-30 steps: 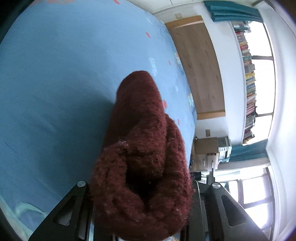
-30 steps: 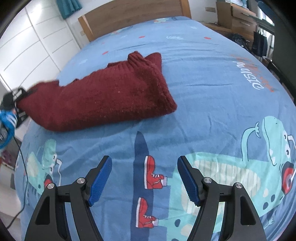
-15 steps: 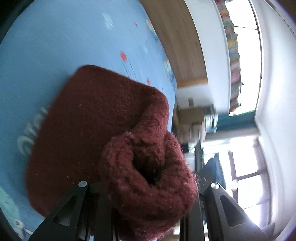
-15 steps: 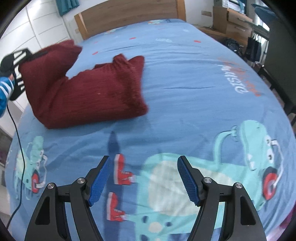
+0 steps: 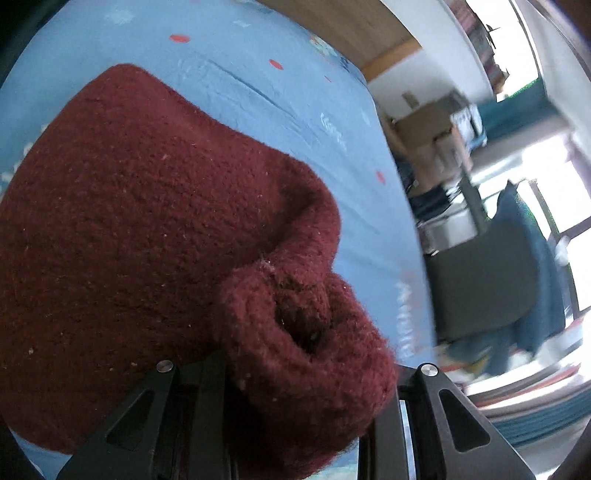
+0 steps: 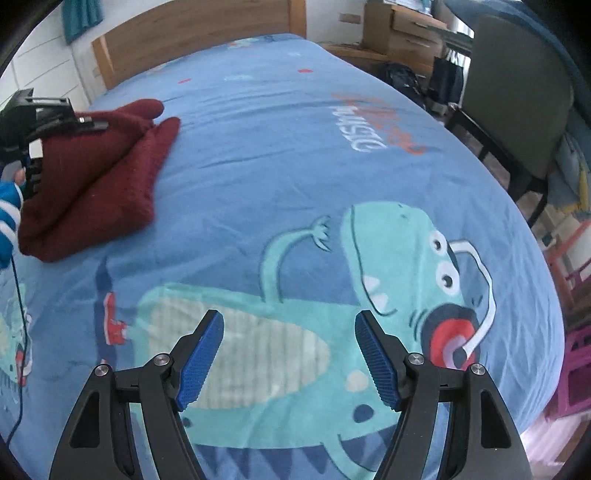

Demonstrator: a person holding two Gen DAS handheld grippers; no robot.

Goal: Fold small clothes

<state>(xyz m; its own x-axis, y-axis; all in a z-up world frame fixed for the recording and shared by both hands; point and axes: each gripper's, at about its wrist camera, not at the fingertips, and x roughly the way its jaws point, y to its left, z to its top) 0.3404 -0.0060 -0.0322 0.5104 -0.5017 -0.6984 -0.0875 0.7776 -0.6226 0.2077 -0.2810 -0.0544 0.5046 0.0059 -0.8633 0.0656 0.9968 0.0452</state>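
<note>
A home bedroom, likely a child's: a bed with a blue cartoon-dinosaur duvet cover (image 6: 332, 155) and light wooden headboard (image 6: 199, 40), a wooden drawer unit (image 6: 402, 33) beyond the bed's far corner (books by the window (image 5: 476, 26)), a dark chair (image 6: 517, 96) alongside.

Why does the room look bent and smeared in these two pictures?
Both views use fisheye lenses, so straight edges bow. Left wrist view: the window is blown out white, the furniture beside it streaked by motion, while the sweater stays sharp. Right wrist view: evenly lit, the bed curves like a dome, slightly soft.
</note>
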